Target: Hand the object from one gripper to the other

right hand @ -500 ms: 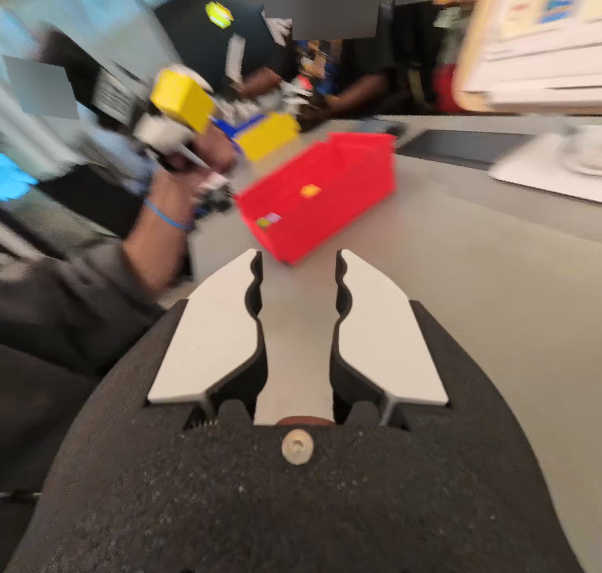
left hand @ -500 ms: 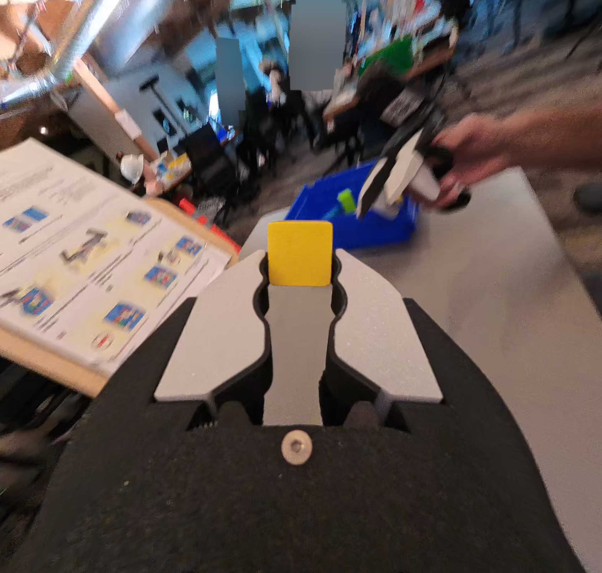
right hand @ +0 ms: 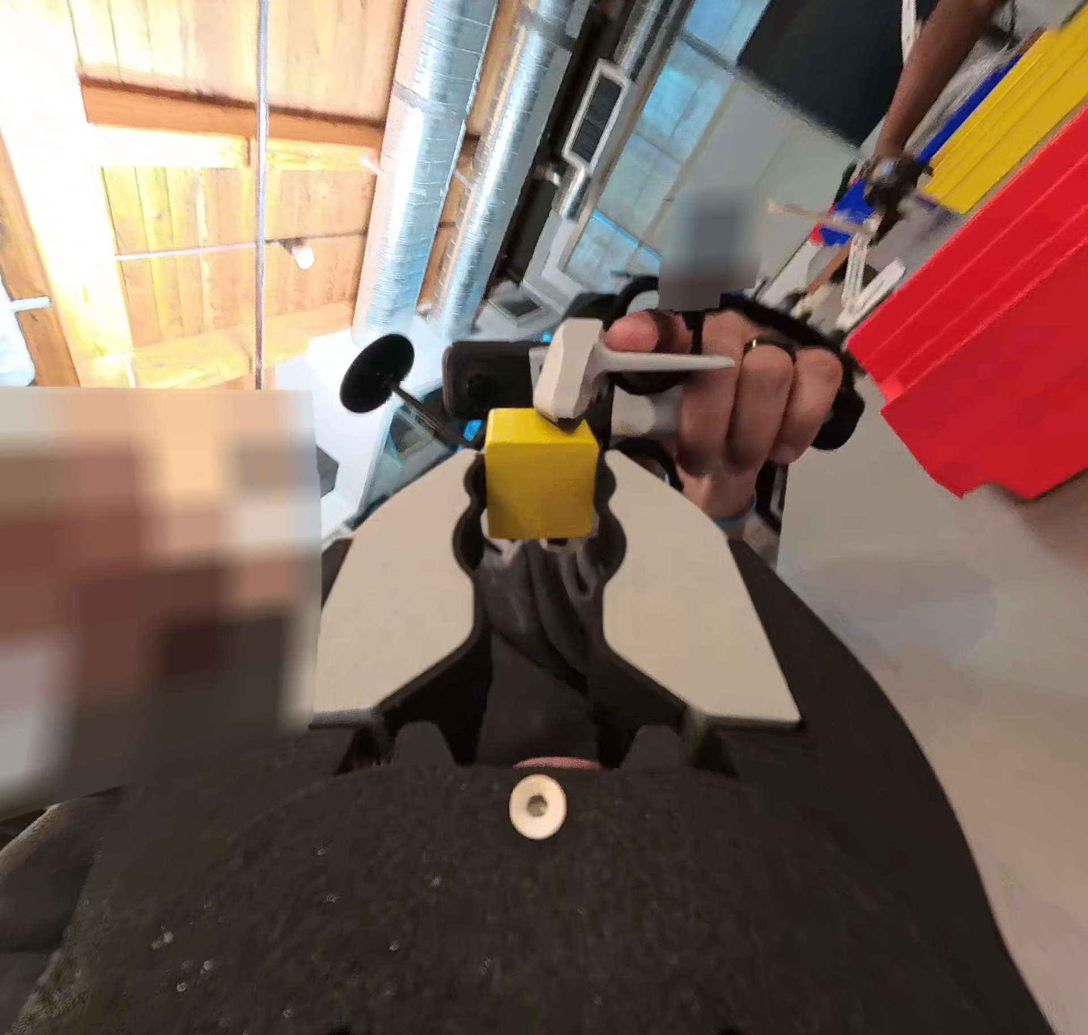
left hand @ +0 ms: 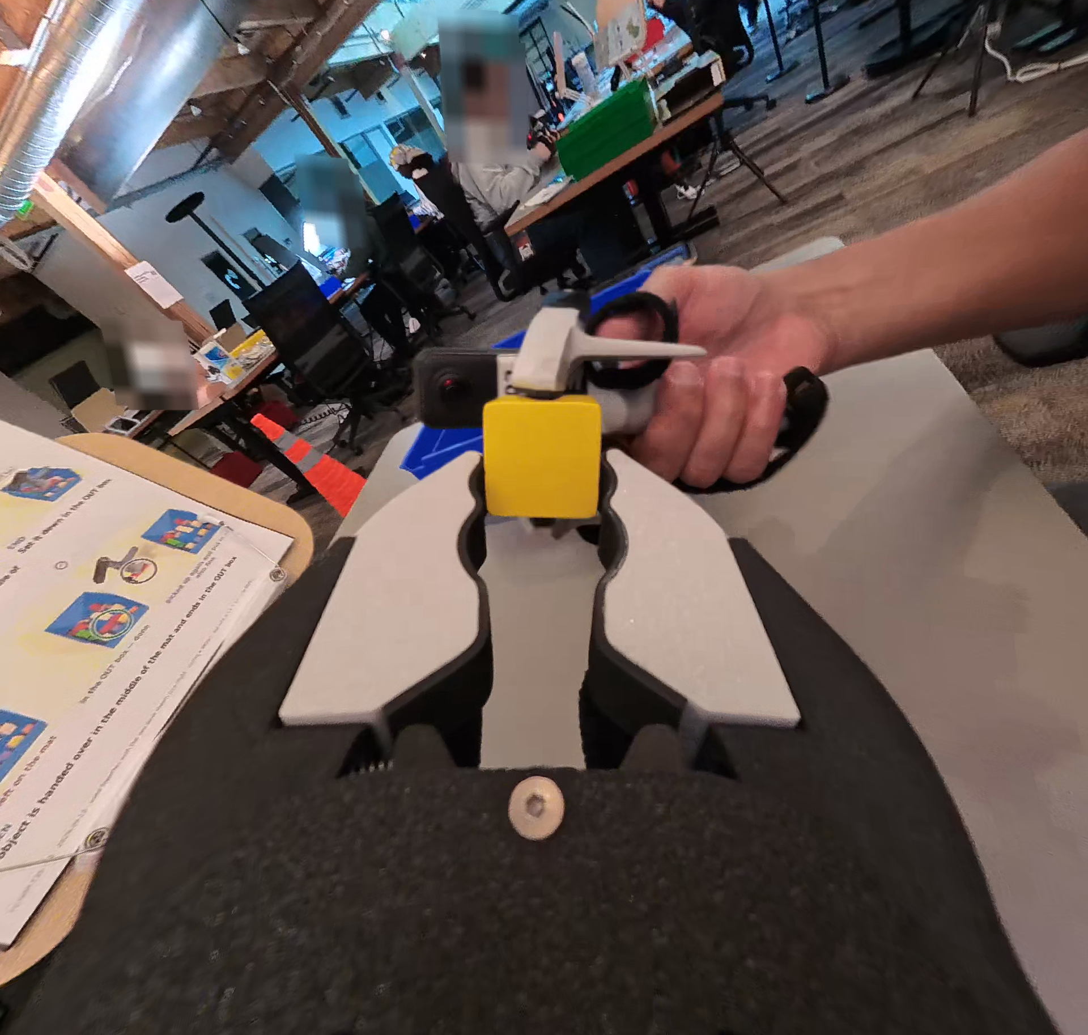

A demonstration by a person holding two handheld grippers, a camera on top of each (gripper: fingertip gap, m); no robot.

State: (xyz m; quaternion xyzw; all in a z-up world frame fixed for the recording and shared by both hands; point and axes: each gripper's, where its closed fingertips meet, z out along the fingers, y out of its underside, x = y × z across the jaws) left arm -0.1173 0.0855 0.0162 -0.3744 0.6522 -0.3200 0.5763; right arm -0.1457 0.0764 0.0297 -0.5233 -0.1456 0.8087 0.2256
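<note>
On the left, a printed instruction sheet (left hand: 118,594) lies on a wooden board, clear of the action. At the middle, held up over the grey table (left hand: 883,565), is the yellow block (left hand: 541,465). The left gripper (left hand: 541,494) pinches it at the fingertips, pads flat on two opposite sides. The right gripper (right hand: 541,488) meets it head-on, rolled a quarter turn, with its own pads pressed to the other pair of faces, so both seem to have it.

The block looks like painted wood, and I'd guess it is light, rigid and a little slick. Its flat parallel faces are the place to grip, squarely and not on the rounded edges. A blue bin (left hand: 447,453) sits just behind, and the person's right hand (left hand: 718,394) works the handle. Further right stands a red bin (right hand: 971,359). The only crowding is the two sets of fingers around one small cube.
</note>
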